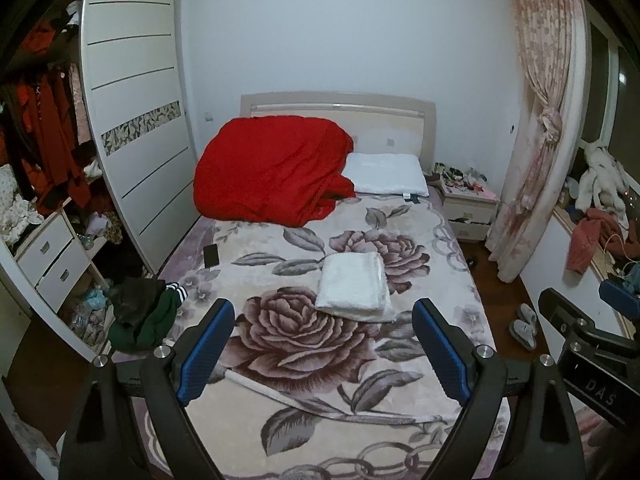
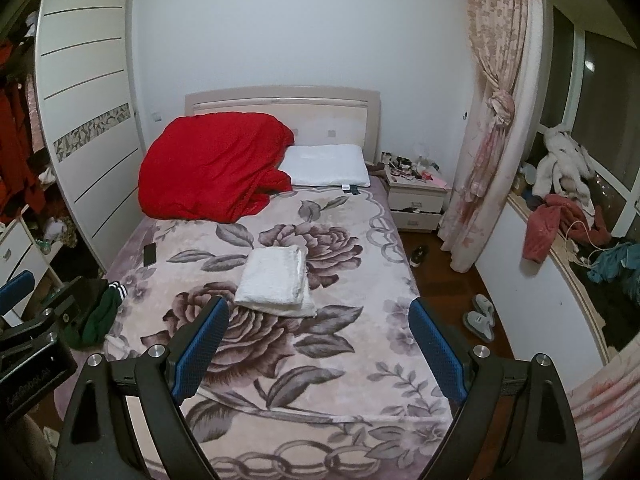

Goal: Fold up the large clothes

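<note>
Bedroom setup, with a bed (image 1: 400,400) under a big floral blanket filling most of both wrist views. Left gripper (image 1: 324,344) was spread wide and held nothing, hovering over the foot of the bed; right gripper (image 2: 316,344) was the same, released and empty, just beside it. Further out, mid-bed, sat a white garment (image 1: 354,286) already folded into a neat rectangle, so I'd guess that one was done. At the bed's left edge lay a crumpled pile of dark clothes (image 1: 140,312), green with striped cuffs, partly hanging off. That looked like the next piece. My guess: soft, floppy, fairly light, nothing fragile, but it'd sag and bunch, so pinch it at the shoulders or hem corners with both grippers and drag it flat onto the blanket. Beyond those were a red duvet (image 1: 272,172) and a pillow (image 1: 386,174) at the headboard.
</note>
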Motion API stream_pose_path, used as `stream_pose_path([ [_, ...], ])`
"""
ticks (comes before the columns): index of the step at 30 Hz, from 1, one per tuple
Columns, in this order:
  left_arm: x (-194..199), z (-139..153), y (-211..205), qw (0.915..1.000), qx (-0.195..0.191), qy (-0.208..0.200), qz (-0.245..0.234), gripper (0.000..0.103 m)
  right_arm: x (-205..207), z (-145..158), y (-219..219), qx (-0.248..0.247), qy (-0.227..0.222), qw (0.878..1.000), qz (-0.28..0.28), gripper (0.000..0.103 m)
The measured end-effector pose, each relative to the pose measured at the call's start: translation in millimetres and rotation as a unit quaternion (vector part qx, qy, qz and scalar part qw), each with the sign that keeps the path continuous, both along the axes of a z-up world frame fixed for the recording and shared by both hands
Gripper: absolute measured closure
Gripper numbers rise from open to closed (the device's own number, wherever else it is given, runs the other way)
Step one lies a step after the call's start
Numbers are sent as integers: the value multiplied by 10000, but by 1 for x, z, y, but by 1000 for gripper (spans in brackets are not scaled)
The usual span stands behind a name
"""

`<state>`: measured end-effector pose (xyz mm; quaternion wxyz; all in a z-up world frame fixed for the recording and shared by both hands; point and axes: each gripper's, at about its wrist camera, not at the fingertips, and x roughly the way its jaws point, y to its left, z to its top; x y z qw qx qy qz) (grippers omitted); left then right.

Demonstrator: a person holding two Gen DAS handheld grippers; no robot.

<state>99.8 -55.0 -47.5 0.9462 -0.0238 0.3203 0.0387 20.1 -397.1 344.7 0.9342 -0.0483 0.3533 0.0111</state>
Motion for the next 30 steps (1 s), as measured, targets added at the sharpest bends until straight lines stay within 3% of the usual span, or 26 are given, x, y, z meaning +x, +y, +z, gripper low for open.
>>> stream_pose_path([
  [6,-3,4,-3,9998,31,217,-24,12,6,2,0,-36,131,9999,79,10],
  [30,-7,18,5,9999,5,123,75,12,3,10,3,-23,96,9998,157,10],
])
